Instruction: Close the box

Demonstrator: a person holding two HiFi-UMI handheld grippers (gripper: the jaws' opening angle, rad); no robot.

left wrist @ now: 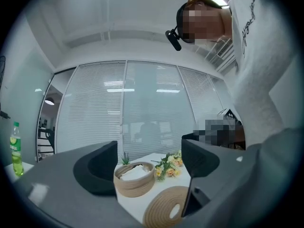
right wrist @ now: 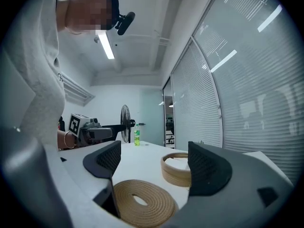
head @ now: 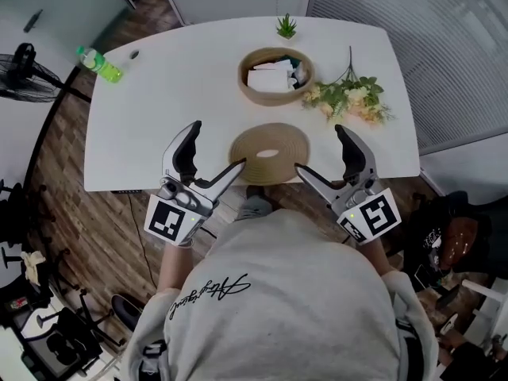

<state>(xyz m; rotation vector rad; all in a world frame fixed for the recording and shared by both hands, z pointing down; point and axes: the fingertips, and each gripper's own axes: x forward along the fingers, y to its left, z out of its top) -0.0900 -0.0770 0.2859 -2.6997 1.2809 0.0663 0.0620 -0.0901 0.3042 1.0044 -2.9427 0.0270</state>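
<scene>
Here, the round open box of beige woven rope [head: 274, 98] stood on the far middle of the white table [head: 159, 117], with white packets inside it. Its flat round lid of coiled rope [head: 290, 144] lay apart from it, nearer, close to the near edge of the table.

The left gripper [head: 219, 144] hovered just left of the lid and the right gripper [head: 318, 148] just right of it. Both had their jaws wide apart and carried nothing. Each gripper view showed the lid low in front of the jaws, not between the pads.

I judged that the closing was not yet begun. The lid was thin and lay flat, so a jaw could slide over it or push it off the near edge. Rope is soft, so a grip from one side could bend it. The white packets reached near the rim and could keep the lid tilted. The bunch of pale flowers [head: 349, 98], just right of the box, could be caught under it.

The box opened upward. Being round, neither box nor lid had a long axis; the lid's small centre hole faced up.
</scene>
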